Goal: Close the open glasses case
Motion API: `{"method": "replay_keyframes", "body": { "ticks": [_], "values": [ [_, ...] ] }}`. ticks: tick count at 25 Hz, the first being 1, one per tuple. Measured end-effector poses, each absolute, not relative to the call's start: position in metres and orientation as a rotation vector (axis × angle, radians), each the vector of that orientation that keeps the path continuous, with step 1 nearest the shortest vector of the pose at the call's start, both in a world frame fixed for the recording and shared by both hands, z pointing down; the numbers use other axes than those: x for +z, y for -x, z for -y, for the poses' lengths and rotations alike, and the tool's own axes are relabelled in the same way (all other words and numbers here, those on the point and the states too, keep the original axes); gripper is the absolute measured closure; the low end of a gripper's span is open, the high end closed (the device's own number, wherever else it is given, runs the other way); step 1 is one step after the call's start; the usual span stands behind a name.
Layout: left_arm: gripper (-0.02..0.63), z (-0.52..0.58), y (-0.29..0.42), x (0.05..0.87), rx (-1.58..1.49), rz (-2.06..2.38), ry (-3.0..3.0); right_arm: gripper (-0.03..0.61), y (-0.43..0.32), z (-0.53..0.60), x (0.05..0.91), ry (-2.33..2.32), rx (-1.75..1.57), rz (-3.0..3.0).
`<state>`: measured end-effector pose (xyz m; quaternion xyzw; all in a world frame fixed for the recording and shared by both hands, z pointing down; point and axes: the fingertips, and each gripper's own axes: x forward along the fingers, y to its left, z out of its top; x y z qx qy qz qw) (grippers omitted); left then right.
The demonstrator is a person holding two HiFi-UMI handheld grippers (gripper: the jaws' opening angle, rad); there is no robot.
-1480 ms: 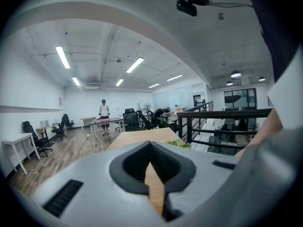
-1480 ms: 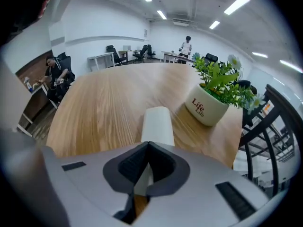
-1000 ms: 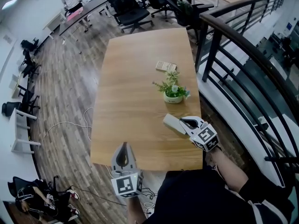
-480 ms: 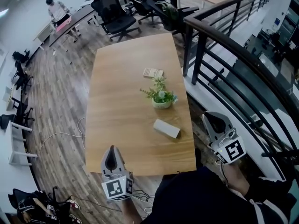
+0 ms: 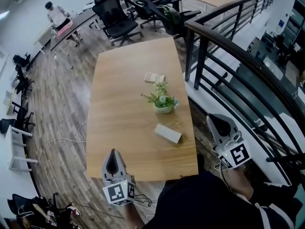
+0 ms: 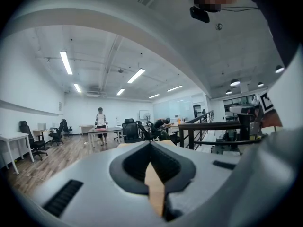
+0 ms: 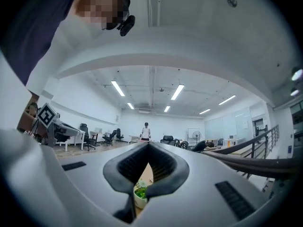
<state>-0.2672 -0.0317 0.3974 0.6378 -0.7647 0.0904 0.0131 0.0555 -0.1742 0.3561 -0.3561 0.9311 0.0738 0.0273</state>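
Withdrawing the right gripper (image 5: 218, 120) from the glasses case (image 5: 167, 133) to its three o'clock, off the surface (image 5: 119, 113), jaws clenched on nothing. Leaving the case lying shut at six o'clock of the potted plant (image 5: 162, 101). Holding the left gripper (image 5: 113, 159) clenched, empty. Likely finishing the task.

- We see the table (image 5: 124, 104) in a light, honey-toned wood grain.
- The glasses case (image 5: 167, 133) looks pale grey to us.
- On the potted plant (image 5: 162, 100) we see green leaves and pale blossoms above a white pot.
- We find the left gripper (image 5: 113, 151) and the right gripper (image 5: 215, 117) light grey with black jaw pads, and their cubes carry black-and-white square markers.
- The floor (image 5: 57, 94) shows us dark brown planks.
- We see the railing (image 5: 228, 46) and the office chairs (image 5: 116, 18) in black.
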Motion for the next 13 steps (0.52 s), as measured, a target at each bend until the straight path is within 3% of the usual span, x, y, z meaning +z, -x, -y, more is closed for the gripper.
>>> {"method": "replay_keyframes", "body": {
  "ticks": [13],
  "values": [
    [0.614, 0.037, 0.249, 0.389, 0.259, 2.373, -2.021, 0.565, -0.05, 0.165, 0.358, 1.074, 0.315, -2.925]
  ]
}}
